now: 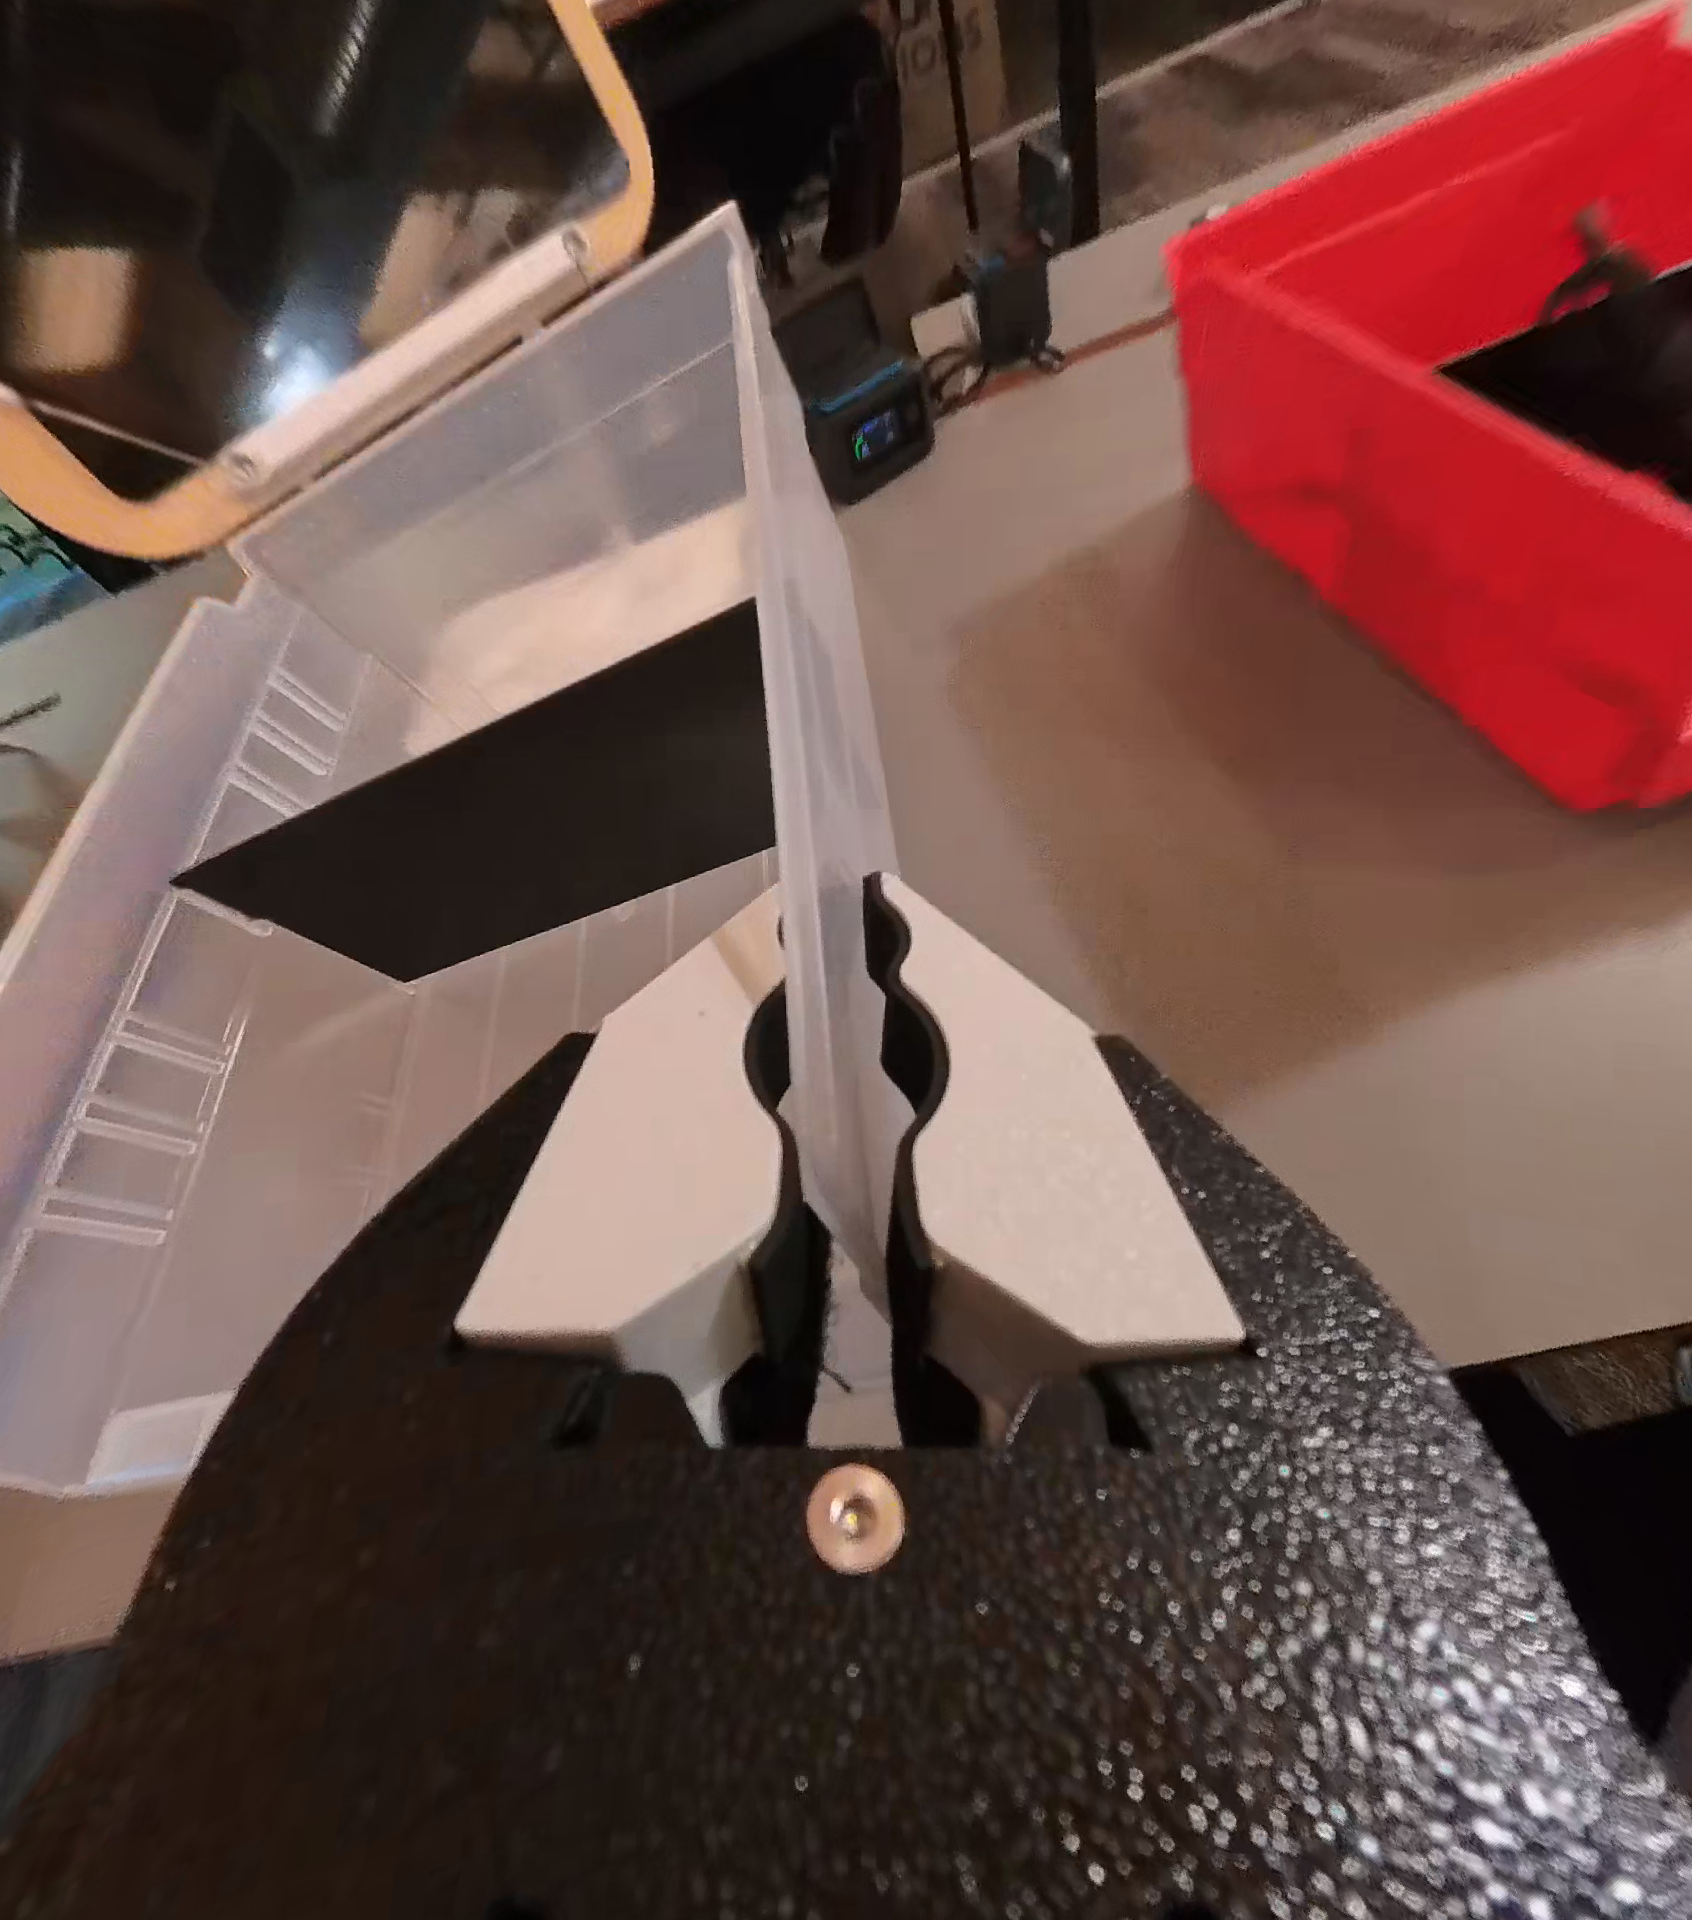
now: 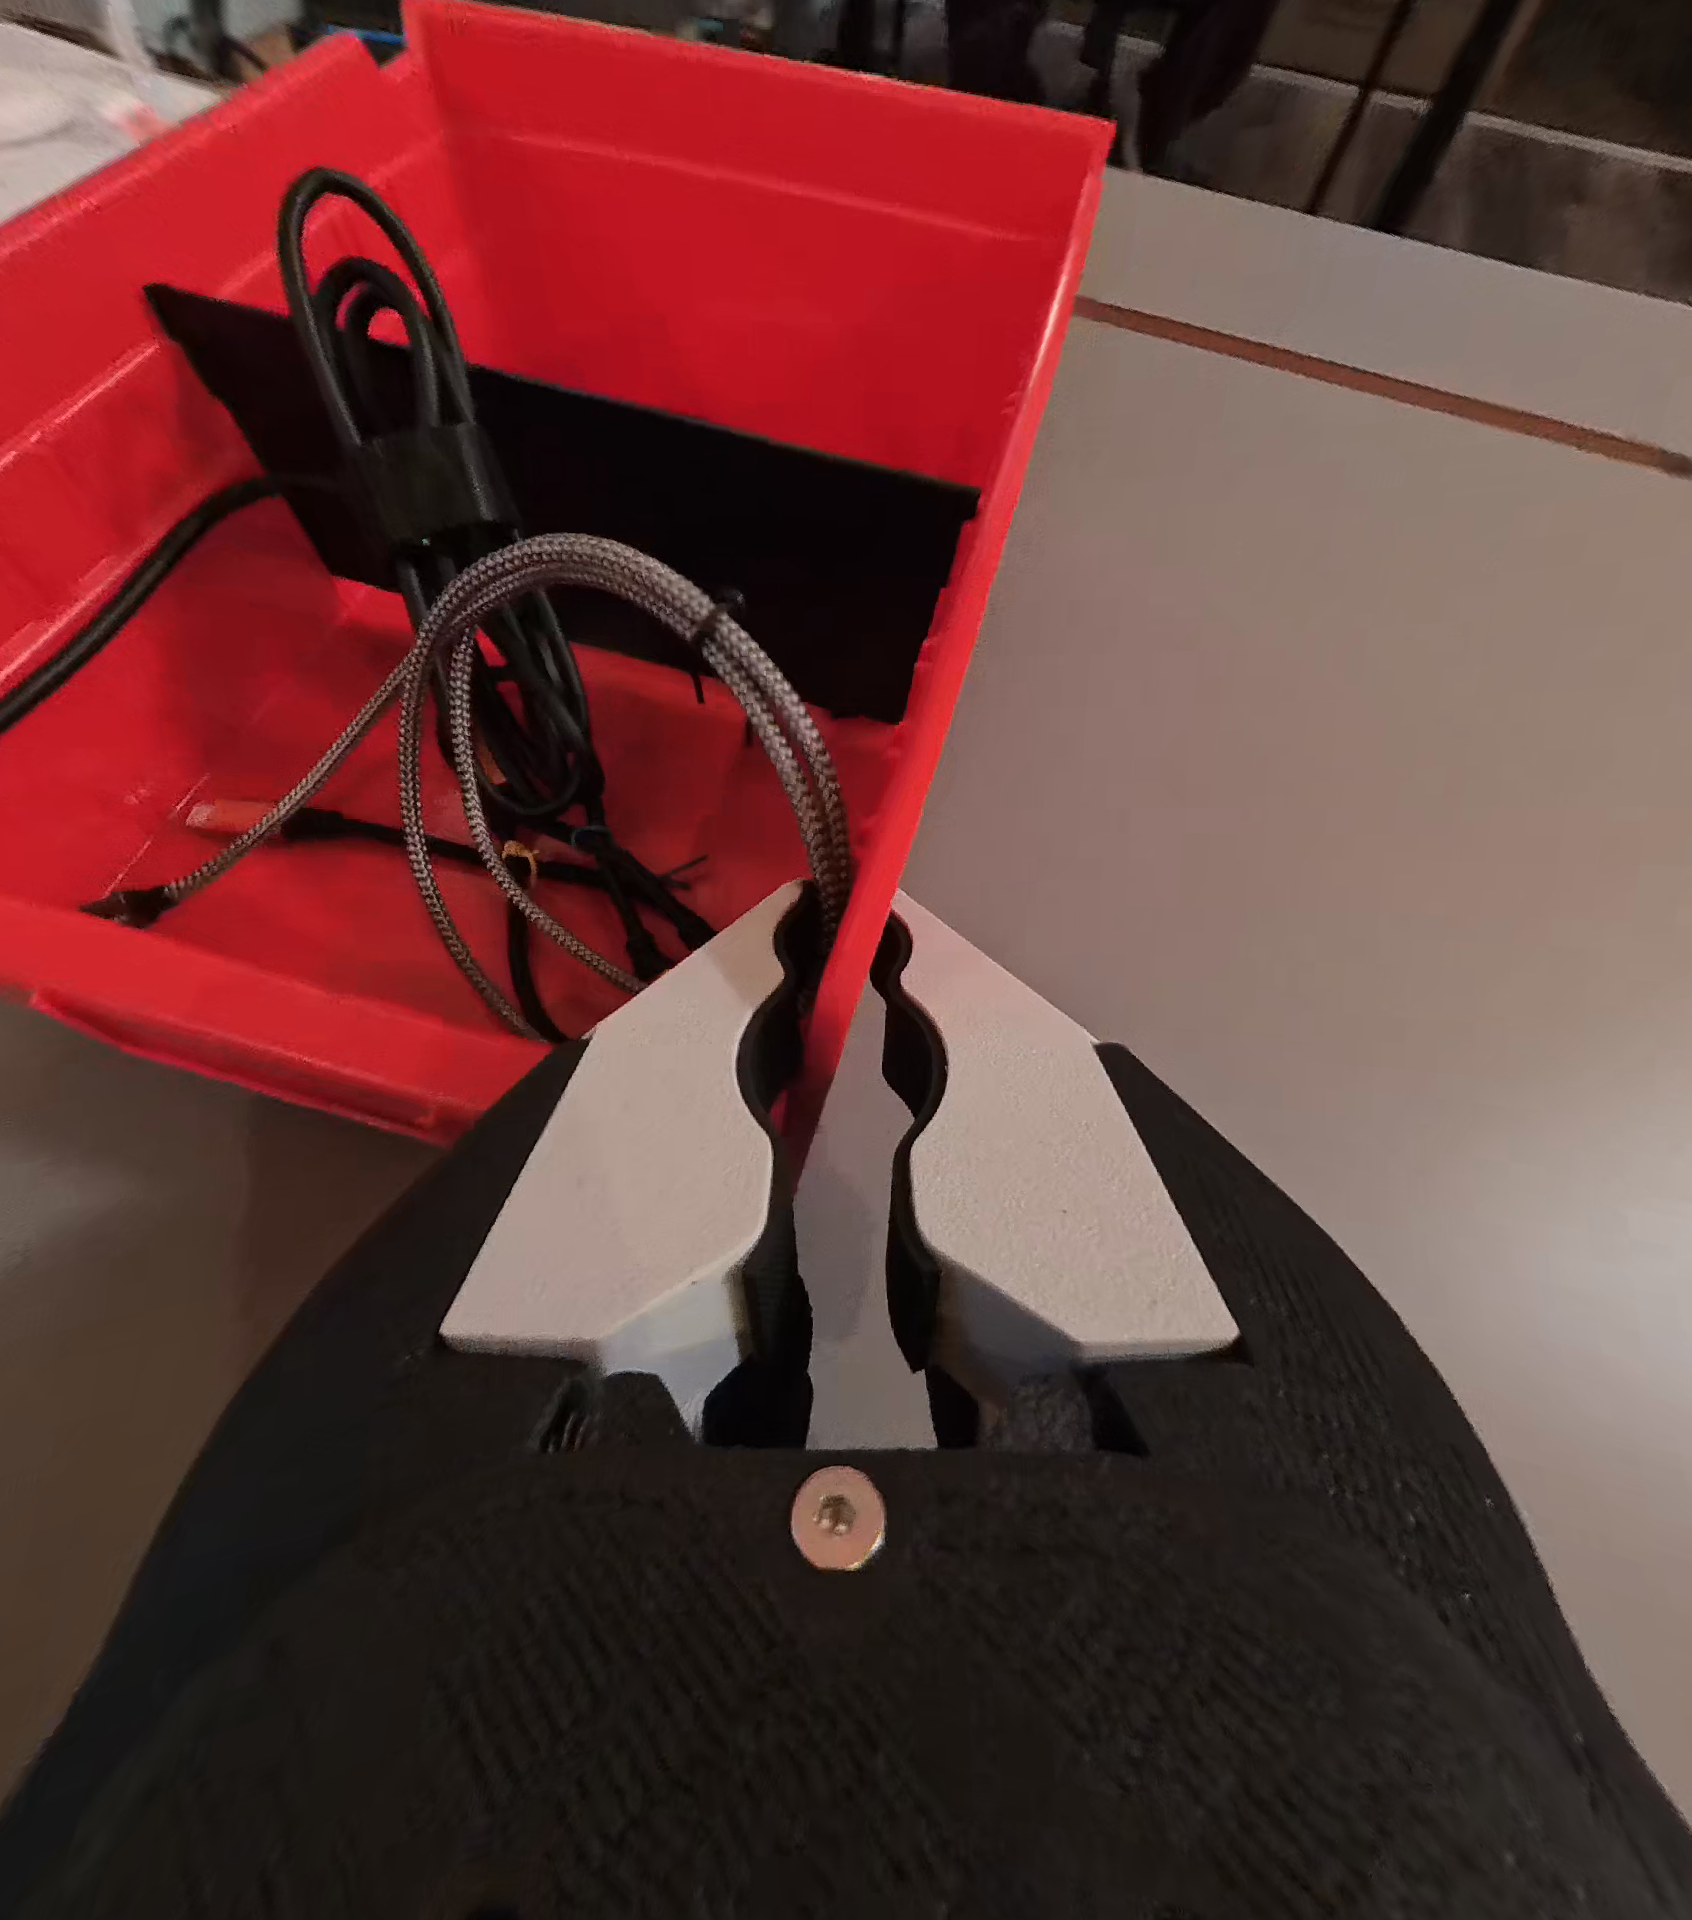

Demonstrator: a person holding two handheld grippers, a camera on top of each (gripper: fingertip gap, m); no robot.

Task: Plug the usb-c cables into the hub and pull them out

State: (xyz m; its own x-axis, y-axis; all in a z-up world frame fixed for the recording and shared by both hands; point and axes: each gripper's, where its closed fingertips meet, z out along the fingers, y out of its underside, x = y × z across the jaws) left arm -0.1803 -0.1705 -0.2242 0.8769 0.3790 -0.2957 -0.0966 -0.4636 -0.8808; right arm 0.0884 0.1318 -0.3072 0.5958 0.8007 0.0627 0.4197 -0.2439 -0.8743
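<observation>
Inside, a bundle of cables (image 2: 468, 582) is being carried by the red bin (image 2: 748, 260): a braided grey cable (image 2: 769, 717) is looping up against the bin's right wall, and black cables (image 2: 374, 343), strapped together, are leaning over a black divider (image 2: 717, 520) that is crossing the bin. Loose ends are lying on the red floor by the front lip. No hub can be told apart among them.

The bin's right wall is being straddled by the right gripper (image 2: 847, 914), one finger inside and one outside; the fingers are being held clenched on that wall, with the grey cable passing just beside the inner finger (image 2: 655, 1122).

On the left side of the tabletop (image 1: 1289, 935), a clear bin (image 1: 146, 1039) with its own black divider (image 1: 530, 810) is being gripped in the same way: its right wall is being pinched between the fingers of the left gripper (image 1: 826, 914). The red bin (image 1: 1424, 499) is being seen well apart, toward the tabletop's far right edge. A small black device with a lit screen (image 1: 873, 426) is standing beyond, between the two bins.
</observation>
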